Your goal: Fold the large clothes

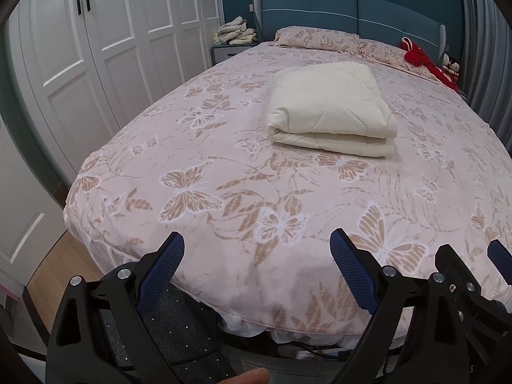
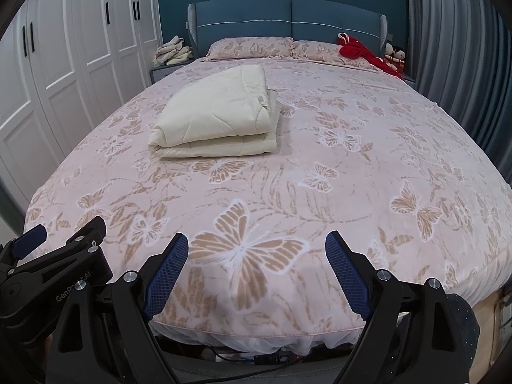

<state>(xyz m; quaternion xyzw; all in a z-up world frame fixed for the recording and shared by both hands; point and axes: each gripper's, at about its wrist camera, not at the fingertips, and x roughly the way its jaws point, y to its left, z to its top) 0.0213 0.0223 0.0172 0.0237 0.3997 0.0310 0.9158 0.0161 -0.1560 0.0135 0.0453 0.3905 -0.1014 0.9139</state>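
Observation:
A cream quilt (image 1: 329, 112) lies folded into a thick rectangular stack on the pink butterfly-print bed cover (image 1: 224, 166); in the right wrist view the quilt (image 2: 217, 118) sits left of centre on the bed cover (image 2: 352, 166). My left gripper (image 1: 257, 240) hovers open over the foot edge of the bed, nothing between its blue pads. My right gripper (image 2: 256, 240) is open too, beside it over the same edge. Both are well short of the quilt. The right gripper's fingers (image 1: 448, 256) show at the left wrist view's right edge.
White wardrobe doors (image 1: 96, 48) line the left side. A blue headboard (image 2: 288, 19), two pillows (image 2: 249, 46), a red garment (image 2: 361, 51) and small dolls (image 2: 395, 54) sit at the far end. Crumpled pale clothes (image 2: 172, 52) lie on a nightstand. Grey curtains (image 2: 464, 48) hang on the right.

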